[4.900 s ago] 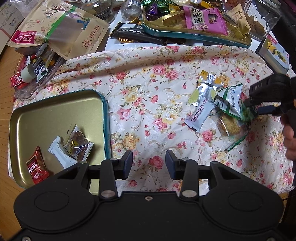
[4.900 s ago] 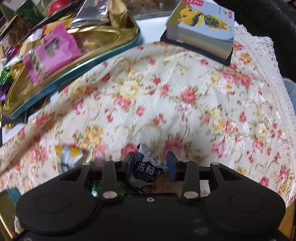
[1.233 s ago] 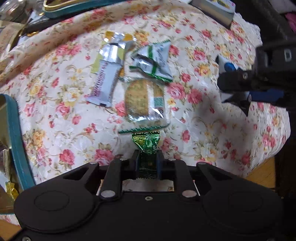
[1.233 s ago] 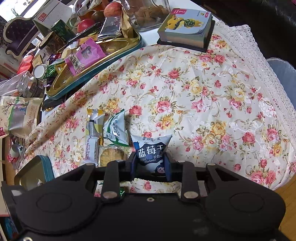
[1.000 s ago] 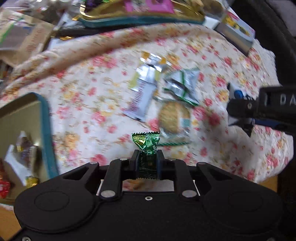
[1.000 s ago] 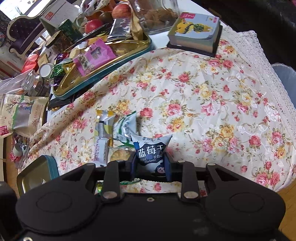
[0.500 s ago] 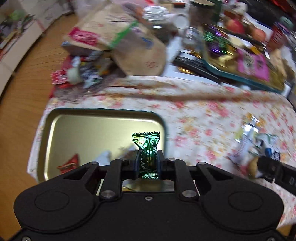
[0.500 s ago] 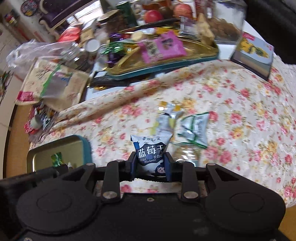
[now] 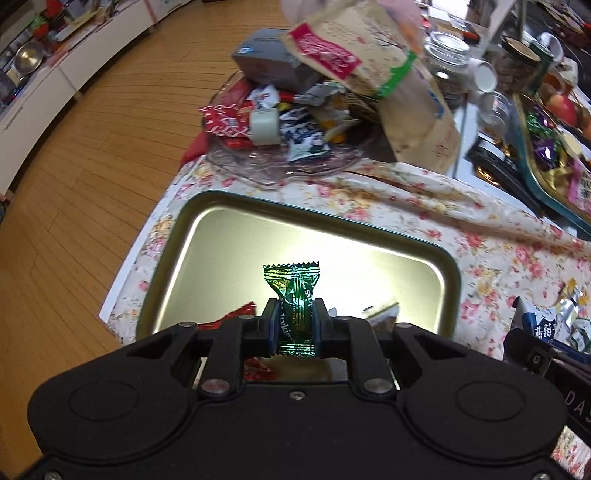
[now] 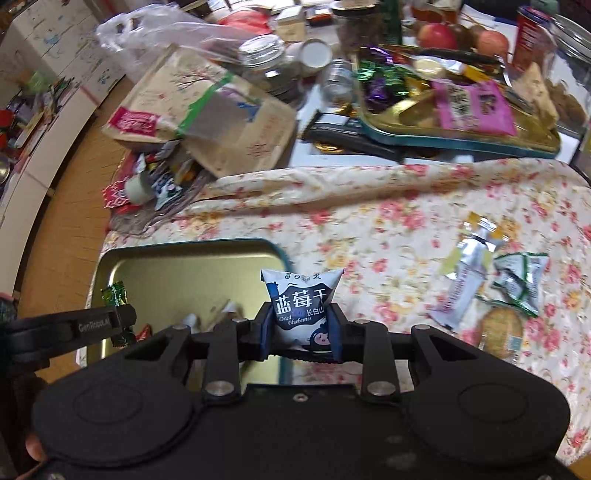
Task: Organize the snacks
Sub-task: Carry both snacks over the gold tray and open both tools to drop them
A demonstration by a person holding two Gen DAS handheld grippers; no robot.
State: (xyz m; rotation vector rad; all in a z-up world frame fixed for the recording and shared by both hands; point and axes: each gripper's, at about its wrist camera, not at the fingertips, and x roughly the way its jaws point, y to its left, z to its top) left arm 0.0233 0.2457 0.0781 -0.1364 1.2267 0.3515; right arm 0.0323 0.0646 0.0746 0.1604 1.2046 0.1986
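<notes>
My left gripper point(image 9: 294, 325) is shut on a green foil candy point(image 9: 293, 295) and holds it above the gold tray point(image 9: 229, 236), which has a teal rim. Red point(image 9: 236, 319) and brown point(image 9: 384, 315) snack packets lie in the tray, partly hidden by the gripper. My right gripper point(image 10: 300, 332) is shut on a white and blue dried blueberry packet point(image 10: 301, 302), above the tray's right rim point(image 10: 282, 258). The left gripper and its candy point(image 10: 116, 295) show at the left of the right wrist view. A silver bar point(image 10: 463, 280), a green-edged packet point(image 10: 519, 277) and a round cracker point(image 10: 504, 332) lie on the floral cloth.
Behind the tray stands a glass dish of mixed wrappers point(image 9: 288, 122) under a large paper bag point(image 10: 207, 107). A second gold tray with candies point(image 10: 443, 118), jars point(image 10: 264, 55) and apples point(image 10: 437, 35) crowd the back. The table edge and wooden floor point(image 9: 74, 206) lie left.
Both grippers have swung left from the loose snacks to the gold tray, each holding its packet. The left gripper is now over the tray's middle, the right at its right rim.
</notes>
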